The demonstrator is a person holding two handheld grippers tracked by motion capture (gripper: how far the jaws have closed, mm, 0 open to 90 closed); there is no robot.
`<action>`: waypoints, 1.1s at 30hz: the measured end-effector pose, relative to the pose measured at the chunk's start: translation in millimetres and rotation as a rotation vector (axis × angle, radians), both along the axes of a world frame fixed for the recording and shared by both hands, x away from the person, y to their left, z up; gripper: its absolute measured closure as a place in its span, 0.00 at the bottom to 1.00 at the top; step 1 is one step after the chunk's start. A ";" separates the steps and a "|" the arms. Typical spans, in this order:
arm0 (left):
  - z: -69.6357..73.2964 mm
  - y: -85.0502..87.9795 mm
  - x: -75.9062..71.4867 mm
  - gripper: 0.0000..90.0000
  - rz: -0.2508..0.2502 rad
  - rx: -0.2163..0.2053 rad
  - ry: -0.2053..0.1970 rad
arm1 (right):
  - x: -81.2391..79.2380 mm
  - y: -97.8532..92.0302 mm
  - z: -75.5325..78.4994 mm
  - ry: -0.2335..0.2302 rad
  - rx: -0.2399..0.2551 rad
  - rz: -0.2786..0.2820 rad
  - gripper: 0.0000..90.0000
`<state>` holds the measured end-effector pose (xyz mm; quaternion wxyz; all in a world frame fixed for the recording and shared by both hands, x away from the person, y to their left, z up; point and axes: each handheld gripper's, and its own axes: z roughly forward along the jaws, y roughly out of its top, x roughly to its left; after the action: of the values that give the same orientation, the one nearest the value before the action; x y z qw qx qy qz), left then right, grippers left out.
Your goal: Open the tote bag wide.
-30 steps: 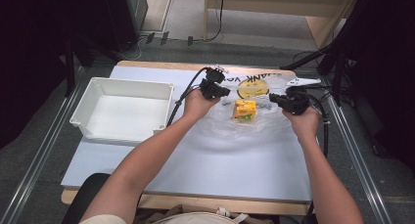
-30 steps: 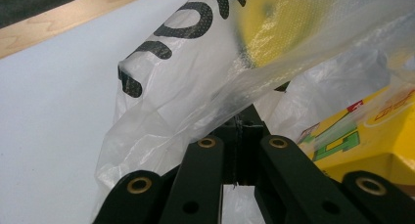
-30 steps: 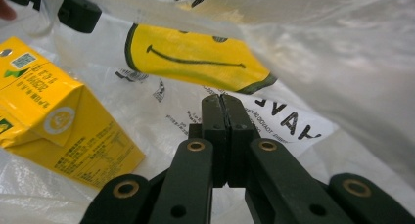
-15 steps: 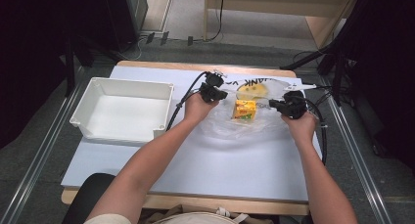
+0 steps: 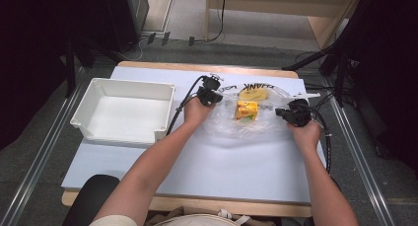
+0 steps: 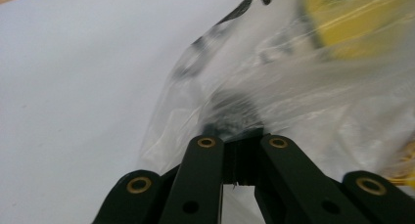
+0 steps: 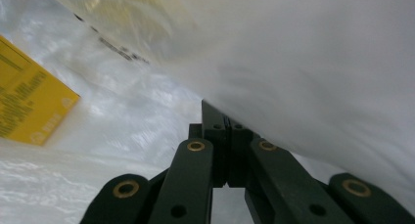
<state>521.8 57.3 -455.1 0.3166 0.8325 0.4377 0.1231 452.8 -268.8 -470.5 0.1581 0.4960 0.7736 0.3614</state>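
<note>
Table (image 5: 207, 171): one, pale blue-white top.
Bin (image 5: 88, 115): one, white, at the table's left side, well apart from the bag.
Plastic bag (image 5: 231, 125): one, clear, lying at the table's far middle between both grippers; black print along its far edge, mirrored and unreadable.
Yellow carton (image 5: 246, 109): one, inside the bag; its print is too blurred to read.
Yellow round item (image 5: 253, 94): one, beyond the carton.
Left gripper (image 6: 238, 136): jaws closed, pinching the bag's left edge.
Right gripper (image 7: 221, 117): jaws closed, clamped on the bag's right edge.
</note>
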 end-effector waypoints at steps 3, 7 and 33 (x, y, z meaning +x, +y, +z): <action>-4.5 3.4 2.3 1.00 0.020 0.023 0.009 | -2.5 -3.9 -3.4 0.006 -0.011 -0.009 1.00; -5.2 6.2 4.0 1.00 0.042 0.027 0.004 | -6.6 -9.6 -8.4 0.022 -0.039 -0.037 1.00; -6.2 29.8 11.6 1.00 0.143 -0.017 0.007 | -19.9 -44.5 -14.5 -0.007 -0.022 -0.173 1.00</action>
<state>533.4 87.1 -461.3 0.3124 0.7969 0.4982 0.1386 432.9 -313.3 -485.0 0.1968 0.5579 0.7313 0.3395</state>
